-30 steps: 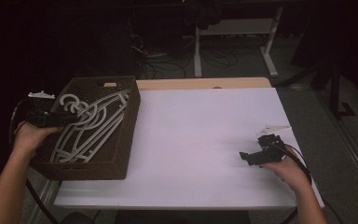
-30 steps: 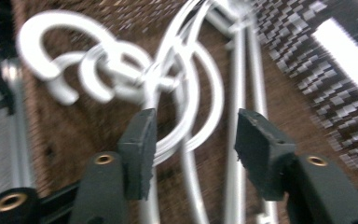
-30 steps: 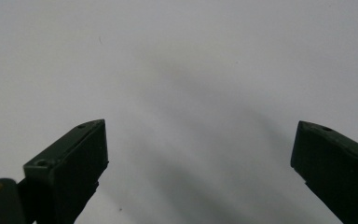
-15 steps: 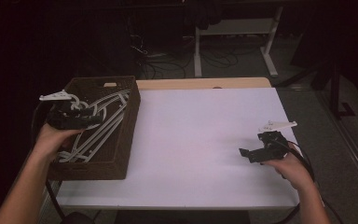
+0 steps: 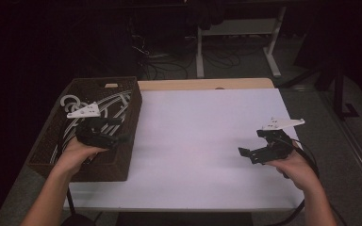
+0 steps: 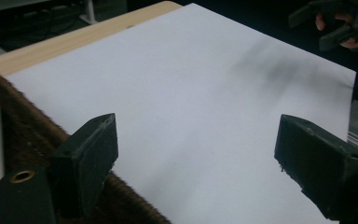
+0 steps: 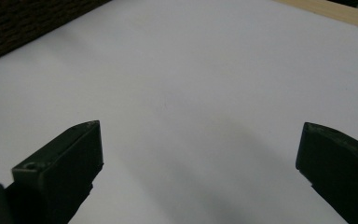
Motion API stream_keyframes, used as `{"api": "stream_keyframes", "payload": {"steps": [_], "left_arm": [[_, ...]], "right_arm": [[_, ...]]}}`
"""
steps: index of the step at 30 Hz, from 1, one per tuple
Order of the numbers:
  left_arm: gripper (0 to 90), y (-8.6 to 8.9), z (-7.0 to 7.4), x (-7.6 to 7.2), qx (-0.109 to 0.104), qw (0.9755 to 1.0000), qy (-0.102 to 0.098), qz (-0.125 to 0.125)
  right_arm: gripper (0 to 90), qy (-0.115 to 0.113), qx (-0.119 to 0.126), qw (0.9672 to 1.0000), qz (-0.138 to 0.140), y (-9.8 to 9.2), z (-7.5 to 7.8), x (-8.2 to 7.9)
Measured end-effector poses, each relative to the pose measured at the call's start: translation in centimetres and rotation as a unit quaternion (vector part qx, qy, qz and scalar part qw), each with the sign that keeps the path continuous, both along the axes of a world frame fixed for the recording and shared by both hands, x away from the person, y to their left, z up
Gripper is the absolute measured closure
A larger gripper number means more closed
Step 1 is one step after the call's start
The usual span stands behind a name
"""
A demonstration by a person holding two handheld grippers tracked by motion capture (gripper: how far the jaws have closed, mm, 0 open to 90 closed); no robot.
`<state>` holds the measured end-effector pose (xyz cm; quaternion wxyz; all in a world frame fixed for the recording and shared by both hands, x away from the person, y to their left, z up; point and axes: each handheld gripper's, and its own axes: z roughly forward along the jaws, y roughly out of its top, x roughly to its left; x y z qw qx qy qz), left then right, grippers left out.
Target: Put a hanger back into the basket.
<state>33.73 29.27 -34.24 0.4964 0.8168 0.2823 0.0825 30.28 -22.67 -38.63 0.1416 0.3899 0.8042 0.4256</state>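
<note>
Tongs (image 5: pixel 122 137) over basket (image 5: pixel 131 123) edge, just opened wide, empty; right tongs (image 5: pixel 246 153) agape above bare sheet (image 5: pixel 202 136).

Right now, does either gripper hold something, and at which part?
Nothing is held. The left gripper, over the basket of hangers, has just been opening with nothing between; the right gripper is open.

In the right gripper view the right gripper (image 7: pixel 198 172) holds its two black jaws wide apart, with nothing between them. Behind them lies a bare white sheet (image 7: pixel 191 79), faintly shadowed between the jaws. A dark woven basket (image 7: pixel 23 21) shows at the top left, seemingly resting against the sheet's edge, and a strip of wooden table (image 7: pixel 335 11) runs across the top right corner.
</note>
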Motion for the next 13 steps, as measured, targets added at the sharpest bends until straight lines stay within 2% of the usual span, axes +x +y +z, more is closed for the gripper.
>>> {"api": "stream_keyframes", "payload": {"steps": [5, 13], "left_arm": [[3.3, -0.30, -0.32, -0.04, -0.004, 1.0000, -0.001, 0.002], [1.5, -0.31, -0.26, -0.16, -0.003, 1.0000, -0.006, -0.005]], "right_arm": [[0.2, -0.007, 0.005, 0.9999, 0.007, 0.21, 0.45, -0.14], [0.2, -0.010, 0.004, 0.9999, 0.012, 0.49, 0.63, -0.28]]}}
